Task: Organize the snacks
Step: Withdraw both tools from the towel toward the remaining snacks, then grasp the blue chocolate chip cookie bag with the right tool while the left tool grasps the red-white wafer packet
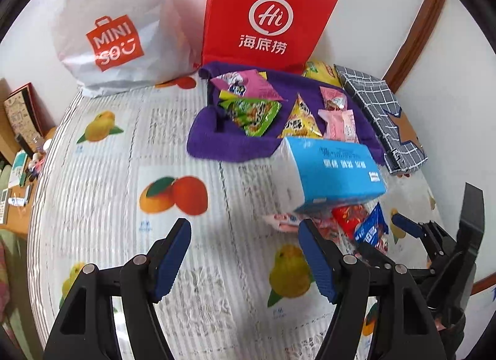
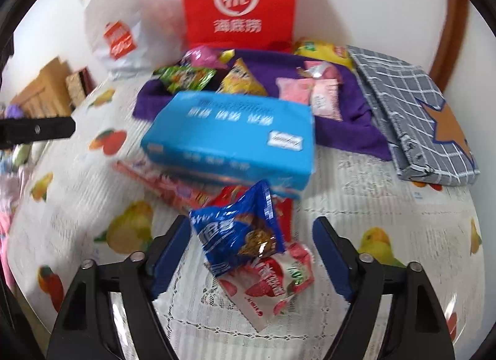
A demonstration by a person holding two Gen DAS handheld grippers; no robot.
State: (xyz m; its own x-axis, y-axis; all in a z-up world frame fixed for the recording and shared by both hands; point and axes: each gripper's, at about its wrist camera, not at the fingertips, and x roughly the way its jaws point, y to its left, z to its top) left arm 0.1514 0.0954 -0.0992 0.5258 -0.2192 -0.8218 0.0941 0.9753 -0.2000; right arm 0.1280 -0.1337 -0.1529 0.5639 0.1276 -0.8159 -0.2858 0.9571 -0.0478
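My right gripper (image 2: 252, 251) is open low over the fruit-print tablecloth (image 2: 387, 220). A blue snack packet (image 2: 241, 229) stands between its jaws, close to the left finger and clear of the right one. The blue packet rests on a pink strawberry packet (image 2: 269, 282). More red and pink packets (image 2: 173, 186) lie under a blue tissue pack (image 2: 229, 140). Behind it a purple cloth (image 2: 356, 130) holds green, yellow and pink snacks. My left gripper (image 1: 245, 254) hangs open over bare tablecloth, with nothing between its fingers. The tissue pack (image 1: 331, 171) and the right gripper (image 1: 384, 236) lie to its right.
A red paper bag (image 1: 266, 12) and a white shopping bag (image 1: 114, 28) stand against the back wall. A folded grey checked fabric box (image 1: 381, 112) lies at the right of the purple cloth (image 1: 217, 143), and a yellow chip bag (image 1: 319, 71) sits behind it. Small items crowd a wooden surface (image 1: 18, 174) at far left.
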